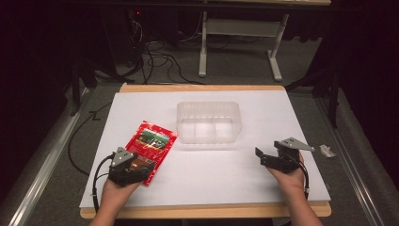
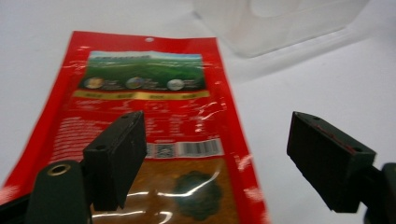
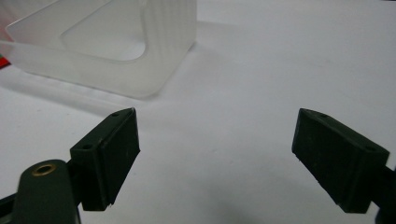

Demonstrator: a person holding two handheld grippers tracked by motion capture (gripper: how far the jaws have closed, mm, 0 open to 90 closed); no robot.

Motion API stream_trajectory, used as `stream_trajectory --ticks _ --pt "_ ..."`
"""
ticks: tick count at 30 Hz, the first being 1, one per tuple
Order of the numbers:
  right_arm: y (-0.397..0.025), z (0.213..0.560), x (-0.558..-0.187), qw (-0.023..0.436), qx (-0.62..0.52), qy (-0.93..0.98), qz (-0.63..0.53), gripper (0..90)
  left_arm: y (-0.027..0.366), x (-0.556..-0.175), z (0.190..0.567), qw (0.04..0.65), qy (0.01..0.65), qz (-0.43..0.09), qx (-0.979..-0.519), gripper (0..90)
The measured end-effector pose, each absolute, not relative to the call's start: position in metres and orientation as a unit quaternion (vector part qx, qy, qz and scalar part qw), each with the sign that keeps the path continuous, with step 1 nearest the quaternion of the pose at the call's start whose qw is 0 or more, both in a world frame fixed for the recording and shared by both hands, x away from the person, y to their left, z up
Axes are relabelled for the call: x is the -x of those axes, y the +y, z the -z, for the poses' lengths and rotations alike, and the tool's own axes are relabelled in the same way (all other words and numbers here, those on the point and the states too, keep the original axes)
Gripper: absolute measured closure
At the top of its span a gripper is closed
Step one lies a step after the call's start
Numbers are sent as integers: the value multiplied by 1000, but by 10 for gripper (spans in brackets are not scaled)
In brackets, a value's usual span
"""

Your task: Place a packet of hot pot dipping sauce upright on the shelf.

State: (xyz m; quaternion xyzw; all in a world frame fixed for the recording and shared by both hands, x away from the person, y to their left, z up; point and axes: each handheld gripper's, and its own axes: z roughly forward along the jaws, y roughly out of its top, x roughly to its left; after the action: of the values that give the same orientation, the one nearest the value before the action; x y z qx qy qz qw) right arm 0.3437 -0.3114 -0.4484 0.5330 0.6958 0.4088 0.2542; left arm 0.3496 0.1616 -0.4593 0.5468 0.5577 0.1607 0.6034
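A red snack packet (image 1: 151, 143) with a green landscape picture lies flat on the white sheet (image 1: 263, 113), left of centre. My left gripper (image 1: 137, 165) hovers over the packet's near end, open. In the left gripper view its jaws stand wide apart, the left one above the packet (image 2: 154, 93) and the right one above bare sheet; that gripper (image 2: 217, 135) holds nothing. A clear plastic container (image 1: 209, 122) sits empty in the middle of the sheet. My right gripper (image 1: 268, 154) is low at the right, open and empty (image 3: 215, 123), with the container (image 3: 107, 42) ahead to its left.
A small crumpled wrapper scrap (image 1: 327, 150) lies just off the sheet's right edge. Beyond the table, a white frame (image 1: 240, 42) and floor cables (image 1: 155, 59) stand in the dark. Bare sheet stretches between the two grippers.
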Motion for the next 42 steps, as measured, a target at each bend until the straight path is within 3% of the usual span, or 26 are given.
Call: stream_trajectory --ticks 18,25,29,33,39,41,42 --pt "-315 451 -338 258 -526 704 -402 182 226 -378 458 594 621 -194 -473 241" --pt "-307 449 -345 258 -519 706 -407 193 257 -383 473 570 673 -166 -440 248" --pt "-301 451 -351 254 -512 714 -403 196 265 -382 478 575 691 -122 -421 273" --pt "-290 454 -358 248 -506 724 -398 200 268 -381 481 577 699 -82 -415 422" --pt "-288 453 -355 252 -503 728 -392 202 266 -381 482 571 703 -74 -418 567" --pt "-291 453 -353 255 -506 725 -392 204 265 -381 481 568 706 -56 -419 662" --pt "-294 453 -351 255 -508 723 -393 205 263 -380 481 565 705 -46 -427 662"
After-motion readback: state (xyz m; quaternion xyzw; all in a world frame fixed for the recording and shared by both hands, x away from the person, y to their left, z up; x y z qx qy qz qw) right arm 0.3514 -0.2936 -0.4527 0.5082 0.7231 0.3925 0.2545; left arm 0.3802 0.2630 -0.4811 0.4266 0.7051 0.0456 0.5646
